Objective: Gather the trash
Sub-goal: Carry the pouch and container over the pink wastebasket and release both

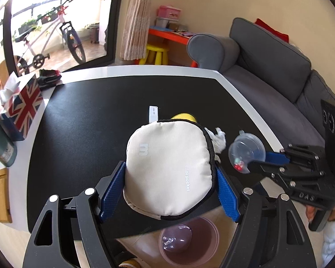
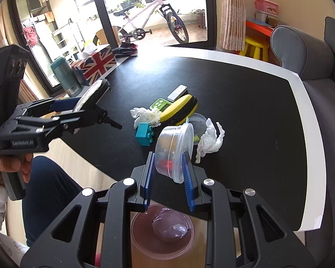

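Note:
My left gripper [image 1: 169,178] is shut on a cream "mini pocket" pouch [image 1: 167,167] and holds it above the black table [image 1: 78,122]; it also shows in the right wrist view [image 2: 90,99]. My right gripper [image 2: 167,167] is shut on a clear lidded plastic container [image 2: 174,149] with red bits inside, held on its side above the table's near edge; it shows in the left wrist view too [image 1: 245,151]. Crumpled white tissues [image 2: 208,138] [image 2: 145,115] lie on the table. A pink bin [image 2: 163,232] with a clear wrapper inside stands on the floor below both grippers.
On the table are a yellow-black case [image 2: 181,109], a teal toy block [image 2: 144,134], a green device [image 2: 159,105], a white stick [image 2: 177,92] and a clear lid [image 2: 197,120]. A Union Jack tissue box [image 2: 96,63] and green flask [image 2: 65,76] stand far left. A grey sofa [image 1: 268,67] is at right.

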### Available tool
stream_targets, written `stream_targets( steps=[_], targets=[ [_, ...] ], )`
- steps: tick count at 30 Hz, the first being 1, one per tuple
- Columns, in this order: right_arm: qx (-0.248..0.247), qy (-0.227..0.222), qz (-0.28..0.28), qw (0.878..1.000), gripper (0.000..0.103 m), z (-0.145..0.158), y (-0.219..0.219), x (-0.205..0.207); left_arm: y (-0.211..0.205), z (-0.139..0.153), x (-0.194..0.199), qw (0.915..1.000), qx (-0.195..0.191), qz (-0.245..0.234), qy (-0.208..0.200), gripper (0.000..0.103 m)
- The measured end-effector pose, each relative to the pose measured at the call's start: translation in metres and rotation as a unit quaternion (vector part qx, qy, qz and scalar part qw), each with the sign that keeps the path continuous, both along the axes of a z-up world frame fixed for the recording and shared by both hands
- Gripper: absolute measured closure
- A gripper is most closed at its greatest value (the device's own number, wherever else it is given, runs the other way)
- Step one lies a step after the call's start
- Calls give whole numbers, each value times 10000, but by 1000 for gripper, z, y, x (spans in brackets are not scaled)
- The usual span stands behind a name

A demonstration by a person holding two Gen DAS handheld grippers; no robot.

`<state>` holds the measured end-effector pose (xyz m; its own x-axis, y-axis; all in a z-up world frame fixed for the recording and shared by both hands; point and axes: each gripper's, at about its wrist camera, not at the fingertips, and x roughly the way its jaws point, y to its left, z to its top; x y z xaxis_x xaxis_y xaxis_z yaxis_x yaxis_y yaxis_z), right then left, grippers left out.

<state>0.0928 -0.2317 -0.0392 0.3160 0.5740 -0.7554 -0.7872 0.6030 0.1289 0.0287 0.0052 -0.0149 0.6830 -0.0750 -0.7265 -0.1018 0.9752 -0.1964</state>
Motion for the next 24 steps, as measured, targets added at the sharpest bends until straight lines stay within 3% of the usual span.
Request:
stream_targets(
  steps=[11,24],
  targets=[
    [-51,103,198,9997,79,-13,-25,-54,-38,-28,-45,9989,33,-382,258,30],
    [-309,459,50,9985,79,-53,-47,-71,-76,-81,-59,9940,-65,-736,802,30]
  ],
)
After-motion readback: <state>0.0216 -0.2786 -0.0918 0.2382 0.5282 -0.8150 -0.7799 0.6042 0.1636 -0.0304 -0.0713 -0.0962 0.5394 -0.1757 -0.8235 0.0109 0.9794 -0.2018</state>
